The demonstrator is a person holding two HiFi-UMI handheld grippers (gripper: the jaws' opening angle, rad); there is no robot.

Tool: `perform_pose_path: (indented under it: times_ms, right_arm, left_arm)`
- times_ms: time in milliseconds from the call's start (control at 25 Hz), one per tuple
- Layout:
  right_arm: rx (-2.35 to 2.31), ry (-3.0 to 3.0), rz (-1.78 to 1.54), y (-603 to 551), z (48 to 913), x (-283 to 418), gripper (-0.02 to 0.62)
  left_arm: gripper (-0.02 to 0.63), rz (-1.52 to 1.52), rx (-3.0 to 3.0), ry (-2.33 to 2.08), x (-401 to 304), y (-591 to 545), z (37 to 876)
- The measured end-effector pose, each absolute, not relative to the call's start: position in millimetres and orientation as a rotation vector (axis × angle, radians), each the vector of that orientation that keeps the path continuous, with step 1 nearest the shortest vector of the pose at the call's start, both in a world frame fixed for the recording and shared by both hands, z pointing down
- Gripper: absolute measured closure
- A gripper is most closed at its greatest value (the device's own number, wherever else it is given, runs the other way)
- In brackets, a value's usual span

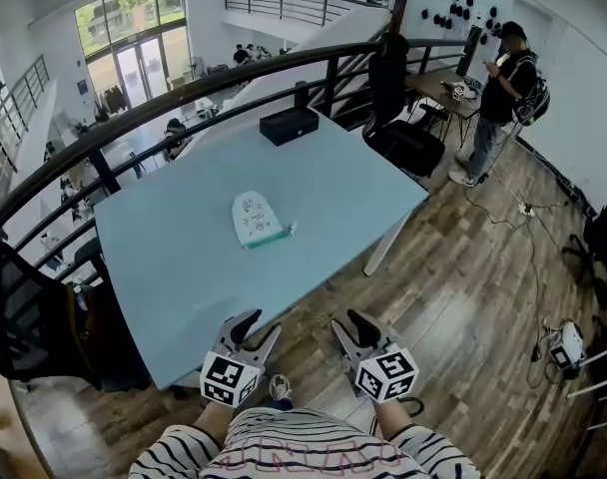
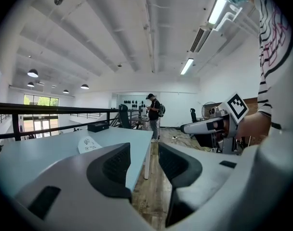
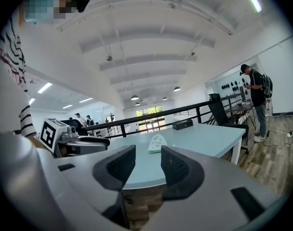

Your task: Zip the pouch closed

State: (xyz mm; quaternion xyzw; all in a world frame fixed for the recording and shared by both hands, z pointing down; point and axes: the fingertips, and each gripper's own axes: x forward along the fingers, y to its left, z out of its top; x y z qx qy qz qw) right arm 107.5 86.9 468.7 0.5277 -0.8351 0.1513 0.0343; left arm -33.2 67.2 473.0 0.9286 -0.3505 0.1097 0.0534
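Observation:
A small white pouch (image 1: 256,218) with a teal edge lies flat near the middle of the light-blue table (image 1: 174,277). In the left gripper view the pouch (image 2: 88,144) shows far off on the tabletop, and in the right gripper view the pouch (image 3: 157,143) lies straight ahead. Both grippers hover at the table's near edge, well short of the pouch. My left gripper (image 1: 261,327) is open and empty. My right gripper (image 1: 348,324), beside it over the wooden floor, is also open and empty.
A black box (image 1: 289,125) sits at the table's far edge. A dark railing (image 1: 134,118) curves behind the table. A black office chair (image 1: 403,138) stands at the far right corner, and a person (image 1: 501,88) stands beyond it by a desk.

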Motion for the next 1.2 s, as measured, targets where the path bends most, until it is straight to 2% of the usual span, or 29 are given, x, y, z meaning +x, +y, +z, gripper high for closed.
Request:
perform_pose_path:
  times_ms: [640,1200]
  right_arm:
    - [1.589,-2.562,0.496,-37.3,494.0,87.0,0.433]
    - [1.242,-2.634,0.407,-141.3,515.8,85.3,0.44]
  left_arm:
    - [0.446,0.341,2.788,-1.092,-51.2,-47.6,487.5]
    - [0.446,0.38,2.613,-1.275,-54.5,-108.3,519.4]
